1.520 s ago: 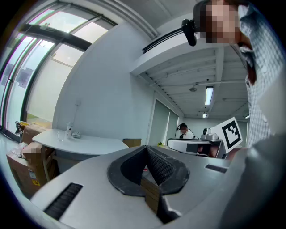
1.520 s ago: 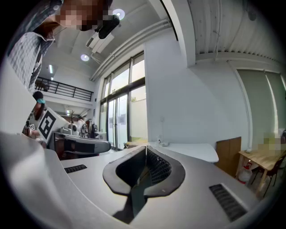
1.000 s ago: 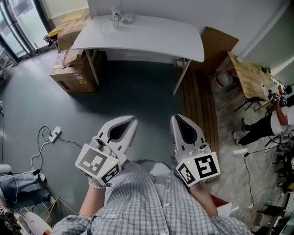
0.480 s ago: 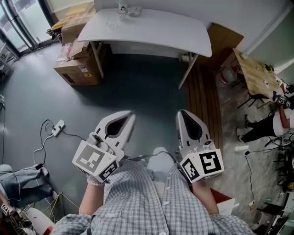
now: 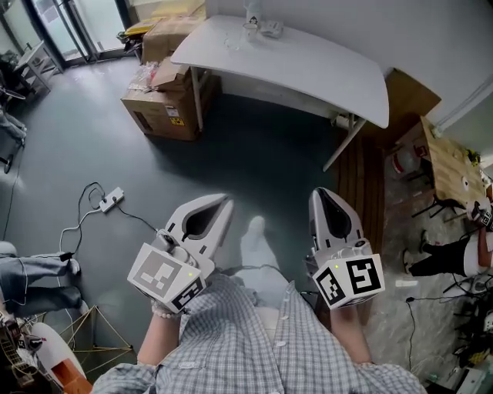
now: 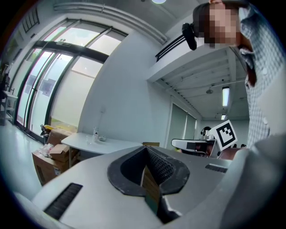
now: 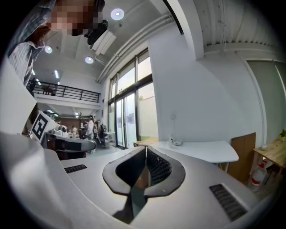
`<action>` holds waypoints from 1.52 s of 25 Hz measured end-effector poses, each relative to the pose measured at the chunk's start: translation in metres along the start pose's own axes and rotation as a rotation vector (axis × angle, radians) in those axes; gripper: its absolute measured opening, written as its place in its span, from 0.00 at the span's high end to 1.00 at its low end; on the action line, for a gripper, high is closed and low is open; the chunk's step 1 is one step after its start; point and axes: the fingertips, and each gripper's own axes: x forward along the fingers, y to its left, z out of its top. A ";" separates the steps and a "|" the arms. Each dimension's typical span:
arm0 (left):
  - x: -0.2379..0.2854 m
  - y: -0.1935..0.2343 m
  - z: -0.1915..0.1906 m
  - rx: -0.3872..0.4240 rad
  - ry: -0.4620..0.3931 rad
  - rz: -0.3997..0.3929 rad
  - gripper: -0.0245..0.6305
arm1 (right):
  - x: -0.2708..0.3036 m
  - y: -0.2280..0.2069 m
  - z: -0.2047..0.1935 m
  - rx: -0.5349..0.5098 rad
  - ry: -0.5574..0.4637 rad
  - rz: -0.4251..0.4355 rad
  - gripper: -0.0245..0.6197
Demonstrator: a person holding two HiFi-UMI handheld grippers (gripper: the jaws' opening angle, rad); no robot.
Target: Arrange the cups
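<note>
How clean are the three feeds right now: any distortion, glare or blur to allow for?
Head view: sharp, evenly lit, though the wide lens bows the table; items at its far end are too small to tell. Left gripper view: heavy fisheye, dark corners, windows washed out. Right gripper view: same fisheye, ceiling lights flare, table distant.

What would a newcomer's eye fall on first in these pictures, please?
The two white grippers held low in front of the person: the left gripper and right gripper, both shut and empty, over grey floor. Next, the white table far ahead, with small clear glassware at its far edge and cardboard boxes beside it.
</note>
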 end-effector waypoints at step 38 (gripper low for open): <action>0.257 0.184 0.053 0.064 0.008 0.133 0.95 | 0.290 -0.158 0.025 0.026 -0.002 0.141 0.93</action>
